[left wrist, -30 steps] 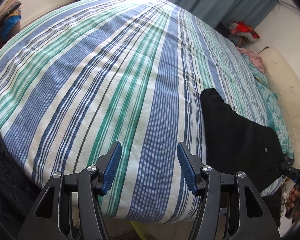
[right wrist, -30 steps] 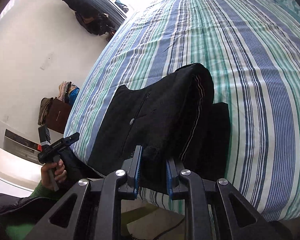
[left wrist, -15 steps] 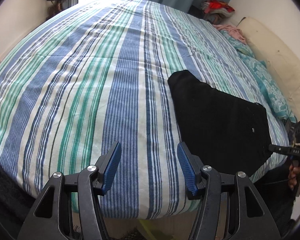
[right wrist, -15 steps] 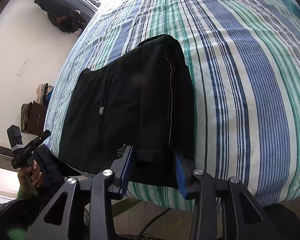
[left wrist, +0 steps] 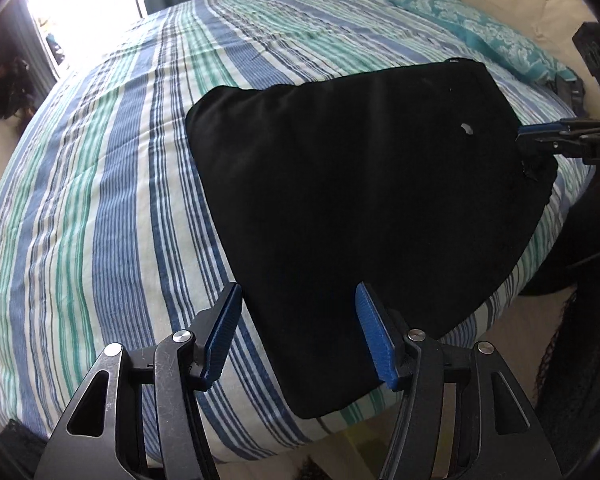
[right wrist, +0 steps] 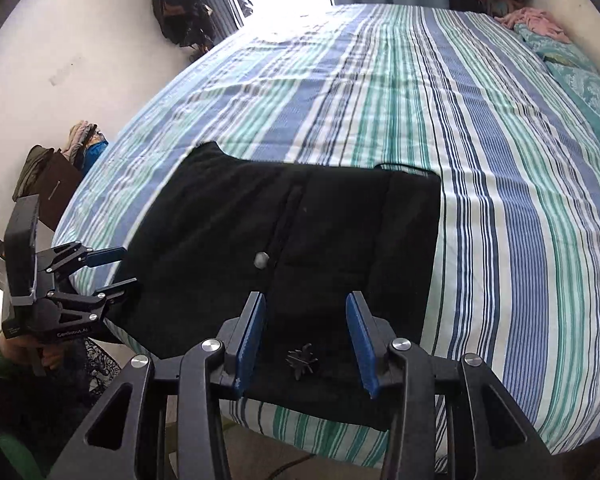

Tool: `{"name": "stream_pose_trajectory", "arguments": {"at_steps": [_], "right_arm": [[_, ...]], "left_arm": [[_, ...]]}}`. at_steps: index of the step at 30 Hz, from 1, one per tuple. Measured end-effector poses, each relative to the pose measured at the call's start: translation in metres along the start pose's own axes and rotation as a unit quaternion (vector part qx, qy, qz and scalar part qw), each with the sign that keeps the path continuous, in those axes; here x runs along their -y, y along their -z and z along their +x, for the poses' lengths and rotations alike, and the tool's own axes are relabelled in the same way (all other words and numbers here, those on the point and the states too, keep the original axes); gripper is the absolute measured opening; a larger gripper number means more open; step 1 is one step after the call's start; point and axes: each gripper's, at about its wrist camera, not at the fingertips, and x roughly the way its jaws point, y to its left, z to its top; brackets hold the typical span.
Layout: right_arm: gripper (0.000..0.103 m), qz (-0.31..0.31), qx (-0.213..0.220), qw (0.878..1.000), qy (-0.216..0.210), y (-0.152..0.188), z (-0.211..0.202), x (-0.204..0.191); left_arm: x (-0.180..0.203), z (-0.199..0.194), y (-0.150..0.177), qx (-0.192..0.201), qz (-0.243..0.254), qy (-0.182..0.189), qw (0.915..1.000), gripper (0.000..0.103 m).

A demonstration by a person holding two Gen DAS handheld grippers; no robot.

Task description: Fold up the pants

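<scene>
The right claw (right wrist: 306,338) has let go of the pants (right wrist: 300,240), which now lie folded flat at the bed's (right wrist: 500,160) near edge; the left claw (left wrist: 298,332), open and empty, has swung over their near-left edge.

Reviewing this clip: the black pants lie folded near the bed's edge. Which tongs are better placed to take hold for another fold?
Probably the right tongs: they stand open with the near edge of the pants between their pads. The left tongs are open too, over the pants' side edge and the striped bedspread.
</scene>
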Motion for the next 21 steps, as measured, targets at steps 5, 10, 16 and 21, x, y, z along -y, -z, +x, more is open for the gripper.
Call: {"name": "stream_pose_trajectory", "arguments": {"at_steps": [5, 10, 16, 21], "right_arm": [[0.043, 0.047, 0.022, 0.999, -0.012, 0.027, -0.005, 0.018], [0.043, 0.072, 0.071, 0.995, -0.010, 0.031, -0.021, 0.019], [0.051, 0.090, 0.120, 0.989, 0.006, 0.033, -0.035, 0.021], [0.053, 0.095, 0.127, 0.987, 0.006, 0.038, -0.040, 0.024]], "left_arm": [[-0.055, -0.033, 0.008, 0.028, -0.068, 0.016, 0.9972, 0.083], [-0.151, -0.011, -0.014, 0.060, -0.229, -0.029, 0.9711, 0.092], [-0.168, 0.060, -0.045, 0.035, -0.195, -0.088, 0.9762, 0.103], [-0.162, 0.070, -0.032, 0.059, -0.149, -0.095, 0.9824, 0.103]]}}
